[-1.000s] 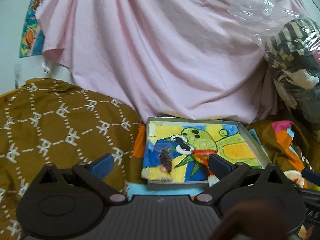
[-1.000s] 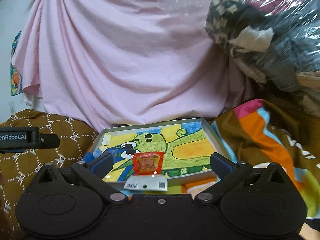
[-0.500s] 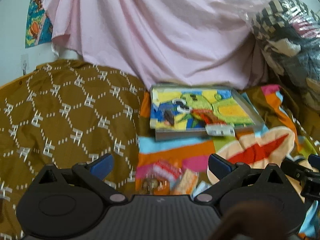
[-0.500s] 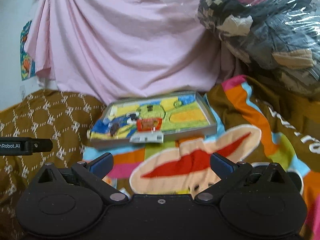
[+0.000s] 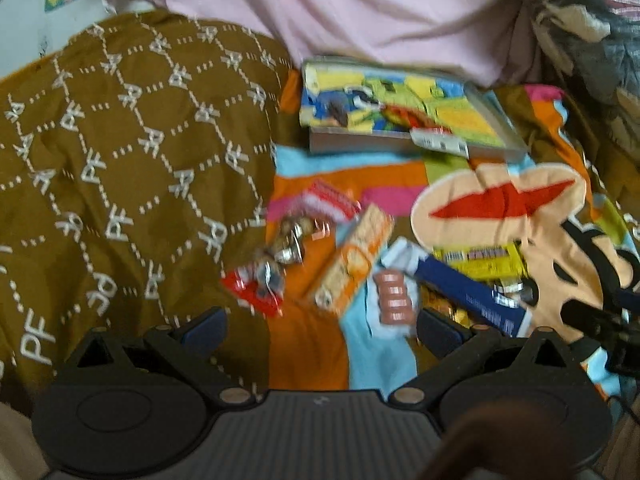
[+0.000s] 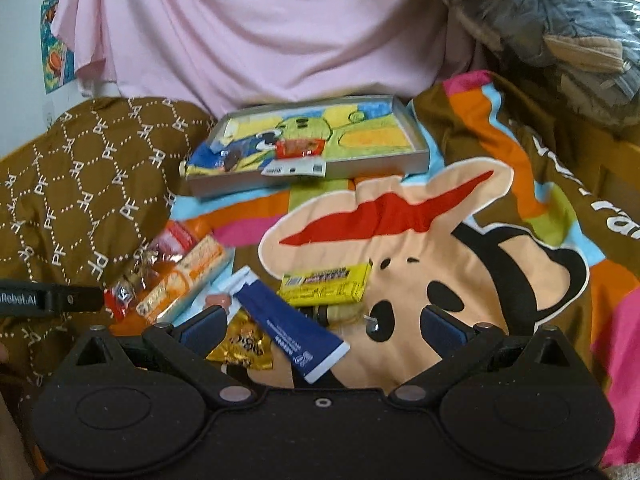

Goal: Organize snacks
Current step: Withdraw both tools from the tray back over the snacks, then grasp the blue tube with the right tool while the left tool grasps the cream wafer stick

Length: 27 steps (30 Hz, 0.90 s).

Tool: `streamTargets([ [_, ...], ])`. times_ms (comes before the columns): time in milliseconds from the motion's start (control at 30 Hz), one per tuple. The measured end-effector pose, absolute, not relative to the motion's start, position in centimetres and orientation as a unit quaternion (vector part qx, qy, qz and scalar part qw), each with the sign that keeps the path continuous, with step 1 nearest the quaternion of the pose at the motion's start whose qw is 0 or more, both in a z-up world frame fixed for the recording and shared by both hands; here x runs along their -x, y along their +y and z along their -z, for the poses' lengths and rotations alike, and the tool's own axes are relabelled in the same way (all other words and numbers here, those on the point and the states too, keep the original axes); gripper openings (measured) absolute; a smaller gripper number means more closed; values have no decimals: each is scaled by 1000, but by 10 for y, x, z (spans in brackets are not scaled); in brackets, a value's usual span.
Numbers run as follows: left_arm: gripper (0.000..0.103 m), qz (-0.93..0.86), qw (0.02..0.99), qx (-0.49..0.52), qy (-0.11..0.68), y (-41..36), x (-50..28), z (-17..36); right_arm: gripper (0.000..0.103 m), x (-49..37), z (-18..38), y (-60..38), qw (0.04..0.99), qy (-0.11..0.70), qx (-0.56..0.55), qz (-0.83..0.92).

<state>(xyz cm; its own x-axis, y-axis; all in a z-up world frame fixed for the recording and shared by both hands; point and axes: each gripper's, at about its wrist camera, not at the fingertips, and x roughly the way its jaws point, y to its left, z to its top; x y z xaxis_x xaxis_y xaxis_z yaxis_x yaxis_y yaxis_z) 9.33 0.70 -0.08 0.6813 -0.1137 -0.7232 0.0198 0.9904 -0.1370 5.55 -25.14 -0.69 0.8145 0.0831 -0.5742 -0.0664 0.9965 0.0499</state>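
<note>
Both grippers are hovering over a bed covered w/ a bright cartoon-print blanket (image 6: 400, 256). Landmark: the shallow grey rectangular tray w/ a green cartoon lining (image 6: 416, 136), which is sitting at the far end of the blanket, in front of a draped pink cloth (image 6: 260, 32).

Left gripper (image 5: 320, 326): jaws are standing wide apart, holding nothing. Right gripper (image 6: 322, 324): jaws likewise spread, nothing between them.

Inside the tray, a small red-orange snack sachet (image 6: 300, 148) is lying near the front wall, w/ a white barcode label (image 6: 294, 169) hanging over that wall; a small dark item (image 5: 338, 111) is lying toward the tray's left end.

Nearer the cameras than the tray, loose snacks are lying in a pile on the blanket: a long orange biscuit packet (image 6: 184, 280), a flat yellow box (image 6: 326, 284), a dark-blue-and-white wrapped bar (image 6: 288, 328), a gold foil sachet (image 6: 244, 346), a red wrapper (image 5: 252, 292), and foil-wrapped sweets (image 5: 288, 240) (blurred in the left view).

Left of the tray, a brown quilt w/ white lettering (image 5: 120, 152) is bunching up.
</note>
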Motion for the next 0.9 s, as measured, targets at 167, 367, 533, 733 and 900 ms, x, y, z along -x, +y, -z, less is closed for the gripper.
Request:
streamTargets([
  [167, 103, 46, 904, 48, 423, 1, -95, 9, 102, -62, 14, -248, 942, 334, -4, -40],
  [367, 103, 43, 897, 41, 438, -3, -100, 16, 102, -68, 20, -244, 933, 358, 6, -44],
  [533, 103, 45, 888, 33, 456, -4, -110, 19, 102, -77, 25, -242, 923, 380, 9, -53],
  [733, 103, 55, 883, 1, 466, -7, -124, 18, 102, -86, 31, -237, 913, 401, 15, -70],
  [900, 103, 69, 877, -20, 475, -8, -138, 18, 102, -95, 33, -233, 908, 409, 31, -82],
])
